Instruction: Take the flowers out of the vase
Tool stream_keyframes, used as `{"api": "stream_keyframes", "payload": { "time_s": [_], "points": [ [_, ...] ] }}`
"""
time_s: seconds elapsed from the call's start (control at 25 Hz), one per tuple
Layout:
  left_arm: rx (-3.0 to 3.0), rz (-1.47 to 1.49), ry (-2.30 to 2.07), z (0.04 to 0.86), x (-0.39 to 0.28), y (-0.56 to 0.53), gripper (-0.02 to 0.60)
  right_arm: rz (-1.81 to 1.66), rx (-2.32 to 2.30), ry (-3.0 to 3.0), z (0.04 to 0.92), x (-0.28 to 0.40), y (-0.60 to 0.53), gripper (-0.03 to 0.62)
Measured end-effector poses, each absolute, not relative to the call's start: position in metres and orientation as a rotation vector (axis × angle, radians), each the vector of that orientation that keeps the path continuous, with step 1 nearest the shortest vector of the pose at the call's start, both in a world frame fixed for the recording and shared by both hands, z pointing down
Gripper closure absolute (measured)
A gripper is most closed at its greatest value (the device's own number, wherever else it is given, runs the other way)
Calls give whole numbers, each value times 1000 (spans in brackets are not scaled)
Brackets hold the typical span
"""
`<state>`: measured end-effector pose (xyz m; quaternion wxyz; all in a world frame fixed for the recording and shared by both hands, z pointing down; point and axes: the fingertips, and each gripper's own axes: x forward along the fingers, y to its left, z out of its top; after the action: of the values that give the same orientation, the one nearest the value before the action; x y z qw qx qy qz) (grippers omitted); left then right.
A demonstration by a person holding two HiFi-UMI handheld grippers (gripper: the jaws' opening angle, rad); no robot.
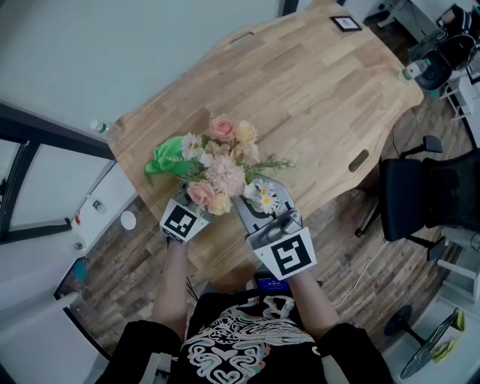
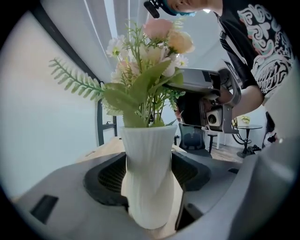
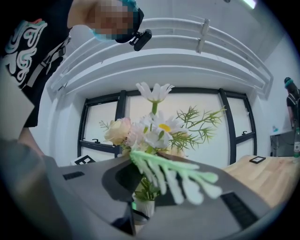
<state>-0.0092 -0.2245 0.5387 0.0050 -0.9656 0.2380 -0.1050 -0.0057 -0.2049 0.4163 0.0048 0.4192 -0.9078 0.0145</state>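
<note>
A bouquet of pink, cream and white flowers (image 1: 222, 166) with a green leaf (image 1: 166, 157) stands at the near edge of the wooden table (image 1: 300, 90). The bouquet hides its white ribbed vase (image 2: 146, 192) in the head view. My left gripper (image 2: 149, 164) is shut on the vase's narrow waist, a pad pressing each side. My right gripper (image 3: 145, 185) is held level and shut on the flower stems (image 3: 146, 187) just above the vase mouth (image 3: 143, 206). A pale green fern frond (image 3: 173, 176) lies across its jaws, below the daisies (image 3: 157, 126).
A black office chair (image 1: 431, 191) stands right of the table. A small black frame (image 1: 346, 23) lies at the table's far end, and a bottle (image 1: 412, 70) at its right corner. The person's body is close behind both grippers.
</note>
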Motion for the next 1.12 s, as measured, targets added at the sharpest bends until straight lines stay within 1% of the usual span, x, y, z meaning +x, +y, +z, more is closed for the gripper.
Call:
{"api": "stream_keyframes", "payload": {
  "time_s": [0.2, 0.68, 0.8, 1.12],
  "points": [
    [-3010, -409, 713, 550, -12, -220, 275, 30, 1306, -2845, 414, -7, -205, 532],
    [-3007, -401, 750, 548, -11, -222, 282, 24, 1310, -2860, 401, -7, -205, 533],
    [-3031, -359, 791, 547, -11, -223, 282, 7, 1316, -2872, 391, -5, -206, 533],
    [-3035, -369, 832, 544, -16, -226, 282, -54, 1346, -2898, 364, 0, -206, 533]
  ]
}}
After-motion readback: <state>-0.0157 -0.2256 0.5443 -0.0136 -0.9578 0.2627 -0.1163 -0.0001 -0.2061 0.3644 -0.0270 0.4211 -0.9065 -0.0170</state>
